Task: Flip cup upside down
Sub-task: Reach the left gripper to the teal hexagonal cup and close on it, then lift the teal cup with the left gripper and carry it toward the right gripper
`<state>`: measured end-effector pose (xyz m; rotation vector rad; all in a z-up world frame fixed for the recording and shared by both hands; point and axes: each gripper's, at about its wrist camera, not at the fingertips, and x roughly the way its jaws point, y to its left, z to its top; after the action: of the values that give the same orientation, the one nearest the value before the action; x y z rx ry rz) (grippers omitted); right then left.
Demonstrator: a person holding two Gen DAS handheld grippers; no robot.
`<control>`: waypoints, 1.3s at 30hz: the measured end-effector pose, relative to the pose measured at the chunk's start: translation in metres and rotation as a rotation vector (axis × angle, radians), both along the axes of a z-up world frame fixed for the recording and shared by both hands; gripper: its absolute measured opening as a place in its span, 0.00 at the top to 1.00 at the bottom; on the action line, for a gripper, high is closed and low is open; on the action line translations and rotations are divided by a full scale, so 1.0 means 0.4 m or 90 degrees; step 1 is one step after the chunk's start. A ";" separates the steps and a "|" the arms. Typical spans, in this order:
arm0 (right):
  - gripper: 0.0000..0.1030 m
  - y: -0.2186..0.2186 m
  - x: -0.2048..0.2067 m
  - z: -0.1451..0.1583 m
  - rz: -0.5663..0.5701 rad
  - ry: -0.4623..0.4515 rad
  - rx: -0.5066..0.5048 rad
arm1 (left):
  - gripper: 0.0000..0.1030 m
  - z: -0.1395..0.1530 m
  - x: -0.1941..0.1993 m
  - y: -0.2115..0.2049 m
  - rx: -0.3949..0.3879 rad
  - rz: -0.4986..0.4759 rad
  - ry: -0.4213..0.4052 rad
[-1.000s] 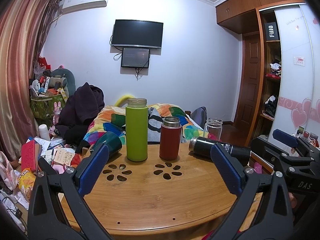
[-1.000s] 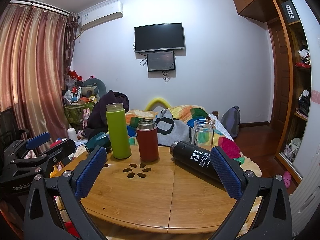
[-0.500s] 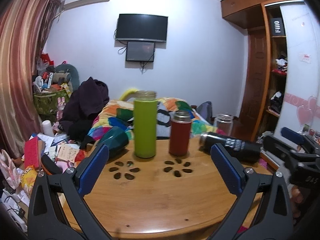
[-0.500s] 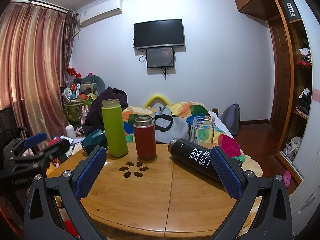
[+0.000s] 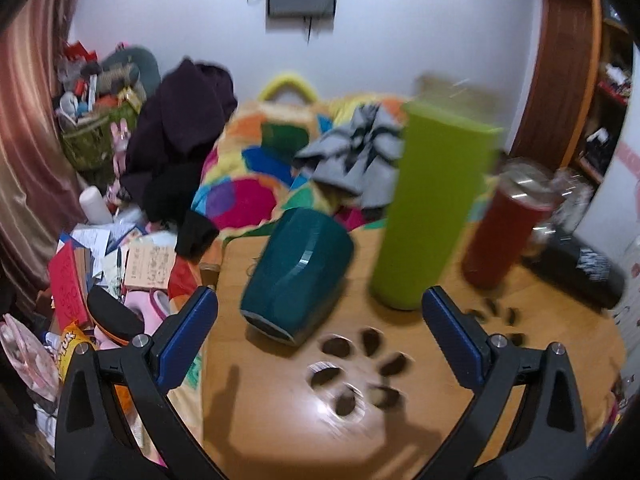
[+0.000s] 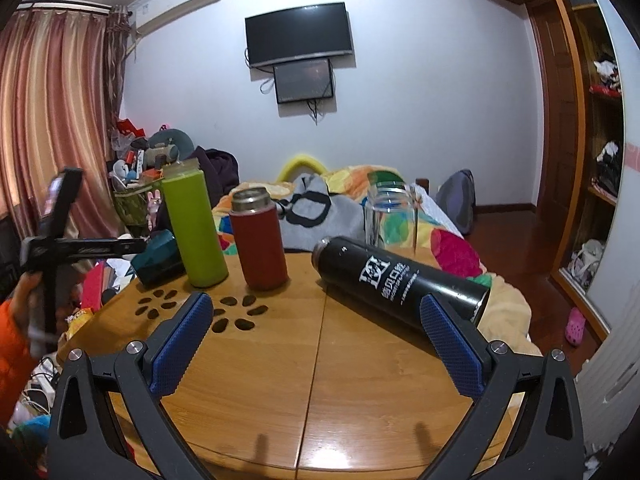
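Note:
A dark teal cup (image 5: 298,272) lies on its side at the left edge of the round wooden table (image 5: 304,436). My left gripper (image 5: 316,332) is open and empty, close above and just in front of the cup. The cup also shows in the right wrist view (image 6: 158,256), behind the green bottle. My right gripper (image 6: 316,344) is open and empty over the table's middle, with a black flask (image 6: 400,280) lying on its side just beyond its right finger. The left gripper (image 6: 60,240) shows at the left of the right wrist view.
A tall green bottle (image 5: 432,216) and a red flask (image 5: 504,236) stand upright right of the teal cup. A clear glass jar (image 6: 390,216) stands at the table's far edge. A bed with colourful bedding (image 6: 452,248) lies behind; floor clutter (image 5: 100,248) lies left.
My left gripper has moved forward, left and down toward the teal cup, which now fills the view between the fingers. My right gripper has hardly moved.

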<state>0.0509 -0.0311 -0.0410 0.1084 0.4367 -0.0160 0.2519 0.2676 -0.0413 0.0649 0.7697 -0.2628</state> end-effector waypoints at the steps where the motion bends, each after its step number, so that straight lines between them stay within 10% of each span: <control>1: 0.00 -0.003 0.004 -0.004 -0.001 0.005 0.001 | 0.00 -0.014 0.029 0.002 0.009 0.003 0.014; 19: 0.00 -0.026 0.035 -0.040 0.001 0.039 0.016 | 0.27 -0.117 0.154 -0.029 0.027 -0.028 0.114; 39: 0.00 0.011 -0.014 -0.038 0.020 0.033 0.008 | 0.27 -0.078 -0.259 -0.240 0.020 -0.212 0.088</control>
<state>0.0454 -0.0267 -0.0562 0.1143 0.4901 0.0153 0.1485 0.1718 -0.0726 0.2070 0.9001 -0.5763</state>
